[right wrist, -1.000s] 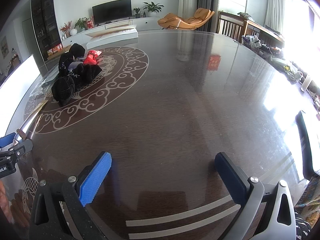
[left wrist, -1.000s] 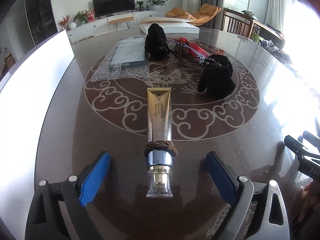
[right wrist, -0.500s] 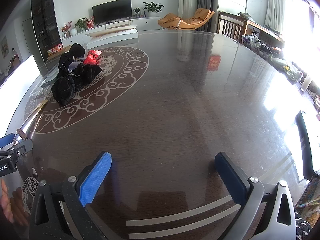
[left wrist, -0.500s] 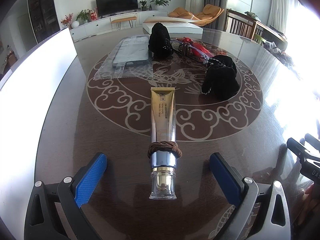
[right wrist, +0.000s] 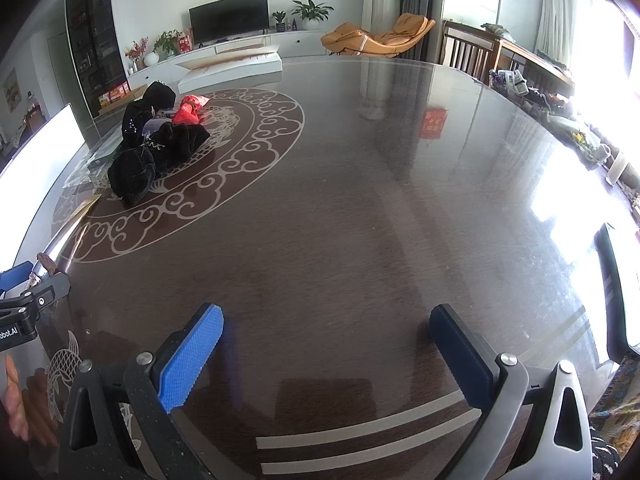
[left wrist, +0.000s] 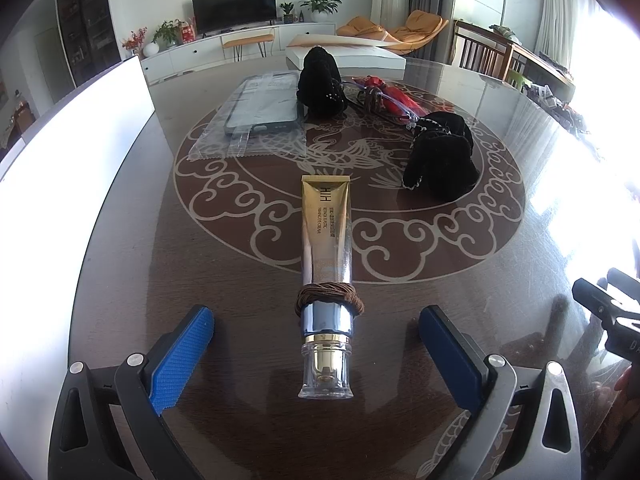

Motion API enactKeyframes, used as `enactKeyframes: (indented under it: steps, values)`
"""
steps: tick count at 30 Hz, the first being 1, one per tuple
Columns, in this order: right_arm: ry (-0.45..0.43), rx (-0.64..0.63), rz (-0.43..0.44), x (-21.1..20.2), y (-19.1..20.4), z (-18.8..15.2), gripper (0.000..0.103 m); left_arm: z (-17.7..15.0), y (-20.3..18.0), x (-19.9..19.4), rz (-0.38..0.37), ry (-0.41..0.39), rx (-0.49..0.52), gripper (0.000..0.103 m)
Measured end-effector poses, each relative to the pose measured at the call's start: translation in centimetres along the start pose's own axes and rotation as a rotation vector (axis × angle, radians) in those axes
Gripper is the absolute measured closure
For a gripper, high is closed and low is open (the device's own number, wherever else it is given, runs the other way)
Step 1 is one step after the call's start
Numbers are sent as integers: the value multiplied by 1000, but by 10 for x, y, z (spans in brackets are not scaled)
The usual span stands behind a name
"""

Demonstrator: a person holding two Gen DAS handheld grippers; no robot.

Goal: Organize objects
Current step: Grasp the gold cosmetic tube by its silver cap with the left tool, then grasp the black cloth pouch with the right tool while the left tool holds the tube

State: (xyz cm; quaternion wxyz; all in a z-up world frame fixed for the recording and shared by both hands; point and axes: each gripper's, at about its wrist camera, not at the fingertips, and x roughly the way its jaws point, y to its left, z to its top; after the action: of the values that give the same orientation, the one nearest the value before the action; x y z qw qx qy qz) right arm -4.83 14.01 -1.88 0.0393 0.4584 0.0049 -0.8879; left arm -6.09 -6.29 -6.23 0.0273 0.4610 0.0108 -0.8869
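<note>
A gold and silver cream tube point(left wrist: 326, 248) with a clear cap lies on the dark table, a brown hair tie point(left wrist: 329, 299) wound around it near the cap. My left gripper point(left wrist: 316, 340) is open, its blue pads on either side of the capped end, not touching it. Farther back lie a phone case in a clear bag point(left wrist: 260, 114), two black pouches point(left wrist: 320, 80) point(left wrist: 440, 160) and a red packet point(left wrist: 394, 98). My right gripper point(right wrist: 326, 354) is open and empty over bare table; the pouches point(right wrist: 140, 172) lie far to its left.
A white box point(left wrist: 348, 54) stands at the table's far edge. A white panel point(left wrist: 60, 160) runs along the left side. The right gripper's body point(left wrist: 608, 320) shows at the right edge of the left wrist view. Chairs and a cluttered sideboard stand beyond the table at right.
My left gripper has drawn back a little and risen, so the tube sits slightly farther ahead between the pads. The right gripper has not moved.
</note>
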Motion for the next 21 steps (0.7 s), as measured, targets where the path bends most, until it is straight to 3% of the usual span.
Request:
enactKeyframes:
  steps: [2,7,10,13,15,16,17,21]
  values:
    - [17,47,120,0,6,14,0,0,0,0,0,0,0,0]
    - [39,58,282,13,58,81,0,0,0,1,0,0,0,0]
    - [127,-4,299,42,105,114,0,0,0,1,0,0,0,0]
    - [166,-77,249,63,140,129,2,0,0,1,0,0,0,0]
    - [181,-118,219,72,152,130,20,0,0,1,0,0,0,0]
    - [195,-133,200,76,153,128,46,0,0,1,0,-1,0,0]
    - [196,-134,199,76,151,126,59,0,0,1,0,-1,0,0]
    - [148,-152,204,60,127,102,64,0,0,1,0,-1,0,0]
